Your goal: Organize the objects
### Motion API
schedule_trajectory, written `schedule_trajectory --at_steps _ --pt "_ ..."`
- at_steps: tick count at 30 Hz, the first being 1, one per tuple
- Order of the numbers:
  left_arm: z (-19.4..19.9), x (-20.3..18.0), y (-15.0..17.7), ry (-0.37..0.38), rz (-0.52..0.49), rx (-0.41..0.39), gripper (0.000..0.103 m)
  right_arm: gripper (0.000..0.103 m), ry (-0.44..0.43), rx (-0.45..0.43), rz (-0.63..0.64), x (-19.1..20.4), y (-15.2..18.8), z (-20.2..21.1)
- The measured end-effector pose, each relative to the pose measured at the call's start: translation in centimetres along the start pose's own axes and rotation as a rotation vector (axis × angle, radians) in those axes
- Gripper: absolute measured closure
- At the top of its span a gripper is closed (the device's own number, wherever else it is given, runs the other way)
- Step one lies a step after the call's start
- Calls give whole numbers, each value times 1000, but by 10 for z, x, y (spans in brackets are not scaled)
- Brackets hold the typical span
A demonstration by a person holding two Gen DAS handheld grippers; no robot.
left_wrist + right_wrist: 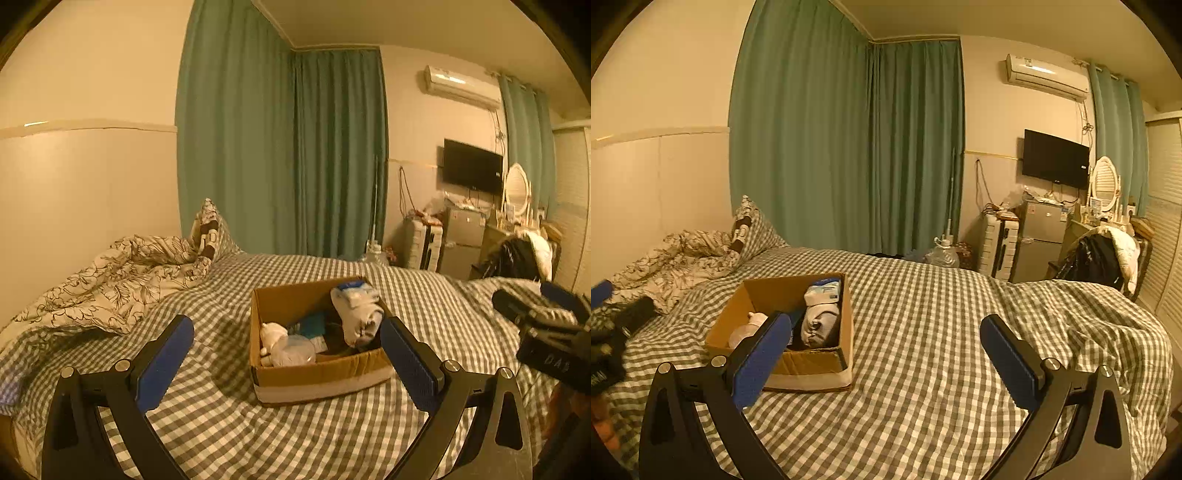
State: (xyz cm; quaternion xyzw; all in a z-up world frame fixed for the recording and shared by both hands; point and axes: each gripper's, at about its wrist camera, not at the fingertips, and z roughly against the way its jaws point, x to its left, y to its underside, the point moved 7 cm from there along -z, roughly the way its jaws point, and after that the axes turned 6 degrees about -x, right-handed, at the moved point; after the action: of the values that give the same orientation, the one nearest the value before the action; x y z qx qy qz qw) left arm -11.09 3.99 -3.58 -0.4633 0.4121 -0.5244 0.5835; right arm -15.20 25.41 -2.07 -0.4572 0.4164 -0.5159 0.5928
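An open cardboard box [317, 373] sits on the checked bed cover [229, 417]. It holds a rolled white cloth bundle [356, 312], a small white plush [273, 334], a clear plastic packet [295, 349] and a teal item [312, 325]. My left gripper [288, 328] is open and empty, its blue pads either side of the box's near end. The box also shows in the right wrist view [809, 365], left of centre. My right gripper [886, 328] is open and empty, above bare bed cover [923, 369] to the box's right.
A crumpled floral duvet [110, 284] and a pillow [208, 229] lie at the bed's far left. Green curtains [280, 147] hang behind. A fridge [1039, 240], suitcase [997, 247], TV [1054, 158] and a chair with clothes [1104, 258] stand right. The other gripper shows at the right edge [546, 325].
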Motion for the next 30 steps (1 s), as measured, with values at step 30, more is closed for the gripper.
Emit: schedule_trajectory --at_steps 30 --pt "-6 -7 9 28 -15 73 0 0 -28 -34 40 12 -11 18"
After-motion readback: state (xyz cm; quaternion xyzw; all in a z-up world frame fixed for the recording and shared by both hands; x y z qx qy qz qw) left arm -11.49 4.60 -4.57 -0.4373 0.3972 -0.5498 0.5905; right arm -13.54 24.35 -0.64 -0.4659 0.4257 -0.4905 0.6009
